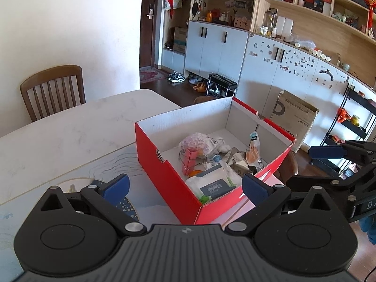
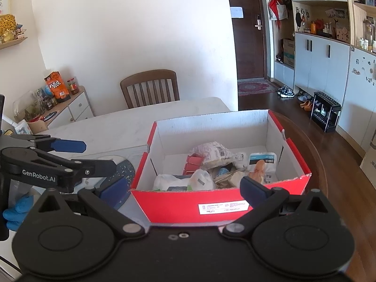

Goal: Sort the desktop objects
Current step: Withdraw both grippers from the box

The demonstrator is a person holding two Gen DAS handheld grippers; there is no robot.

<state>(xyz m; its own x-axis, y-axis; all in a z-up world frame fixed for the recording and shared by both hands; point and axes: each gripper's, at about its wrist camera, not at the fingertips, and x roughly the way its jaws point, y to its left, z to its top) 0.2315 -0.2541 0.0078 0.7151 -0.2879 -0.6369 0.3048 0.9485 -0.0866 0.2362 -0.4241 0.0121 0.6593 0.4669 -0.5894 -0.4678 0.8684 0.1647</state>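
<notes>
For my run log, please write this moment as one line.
left gripper: open, empty | right gripper: open, empty | red box: on table, holds packets | stage: nothing grasped

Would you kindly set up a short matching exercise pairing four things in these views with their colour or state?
Things:
1. cardboard box
2. wooden chair
3. left gripper
4. wet-wipes pack

Descriptions:
A. open, holding nothing
B. red outside, white inside
C. lying inside the box
D. brown, at the table's far side

Pairs: 1-B, 2-D, 3-A, 4-C
</notes>
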